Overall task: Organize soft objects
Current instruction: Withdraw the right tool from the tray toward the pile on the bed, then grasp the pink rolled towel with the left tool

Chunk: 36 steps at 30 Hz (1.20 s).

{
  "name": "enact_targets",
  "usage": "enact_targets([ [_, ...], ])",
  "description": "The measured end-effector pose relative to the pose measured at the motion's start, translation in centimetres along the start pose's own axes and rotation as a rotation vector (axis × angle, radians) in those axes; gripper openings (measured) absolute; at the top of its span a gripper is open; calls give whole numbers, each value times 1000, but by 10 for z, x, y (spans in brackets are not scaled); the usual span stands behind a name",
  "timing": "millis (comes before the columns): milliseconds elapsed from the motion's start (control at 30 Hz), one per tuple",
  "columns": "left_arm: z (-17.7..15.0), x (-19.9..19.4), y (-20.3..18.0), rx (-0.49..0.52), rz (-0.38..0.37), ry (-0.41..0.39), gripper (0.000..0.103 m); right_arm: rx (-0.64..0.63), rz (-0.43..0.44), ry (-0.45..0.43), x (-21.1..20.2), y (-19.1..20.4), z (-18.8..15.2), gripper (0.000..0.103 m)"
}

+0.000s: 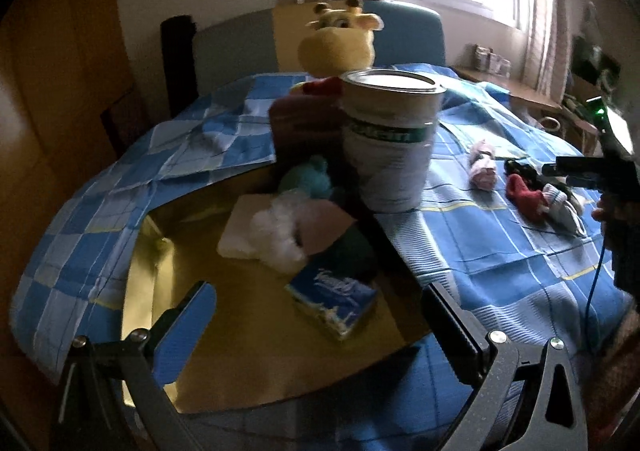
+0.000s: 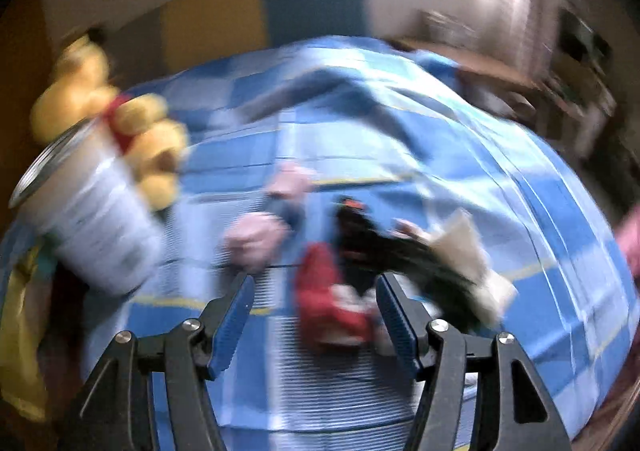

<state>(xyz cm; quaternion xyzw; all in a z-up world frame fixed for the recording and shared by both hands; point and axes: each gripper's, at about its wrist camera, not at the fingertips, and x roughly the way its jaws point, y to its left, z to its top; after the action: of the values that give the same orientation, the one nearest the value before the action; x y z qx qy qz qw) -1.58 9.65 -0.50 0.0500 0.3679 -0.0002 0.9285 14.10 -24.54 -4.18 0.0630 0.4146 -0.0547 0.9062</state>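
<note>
On the gold tray (image 1: 240,323) several soft items and a tissue pack (image 1: 334,301) already lie sorted, while the red sock (image 2: 328,307), pink bundle (image 2: 256,237) and dark socks (image 2: 380,239) remain on the checked cloth (image 2: 460,179); left gripper (image 1: 316,327) and right gripper (image 2: 316,319) both gape wide, empty.

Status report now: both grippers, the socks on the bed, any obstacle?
Left gripper open, empty, over gold box. Right gripper open around red sock, not closed. Big tin can stands beside the box.

Red sock (image 2: 328,307) crumpled on cloth, pink roll (image 1: 483,167) nearby.
</note>
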Motion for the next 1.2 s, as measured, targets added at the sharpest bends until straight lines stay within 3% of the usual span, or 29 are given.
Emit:
enact_targets([
  [100,3,3,-12,22,-16,1,103,173,33,19,4,-32,4,64],
  [267,12,8,-34,69,-18,-11,103,283,58,17,3,-54,5,64],
  [967,32,21,-100,183,-121,-7,103,379,152,-1,-3,-69,3,64],
  [1200,36,37,-122,209,-170,47,103,414,183,-5,-4,-75,3,64],
])
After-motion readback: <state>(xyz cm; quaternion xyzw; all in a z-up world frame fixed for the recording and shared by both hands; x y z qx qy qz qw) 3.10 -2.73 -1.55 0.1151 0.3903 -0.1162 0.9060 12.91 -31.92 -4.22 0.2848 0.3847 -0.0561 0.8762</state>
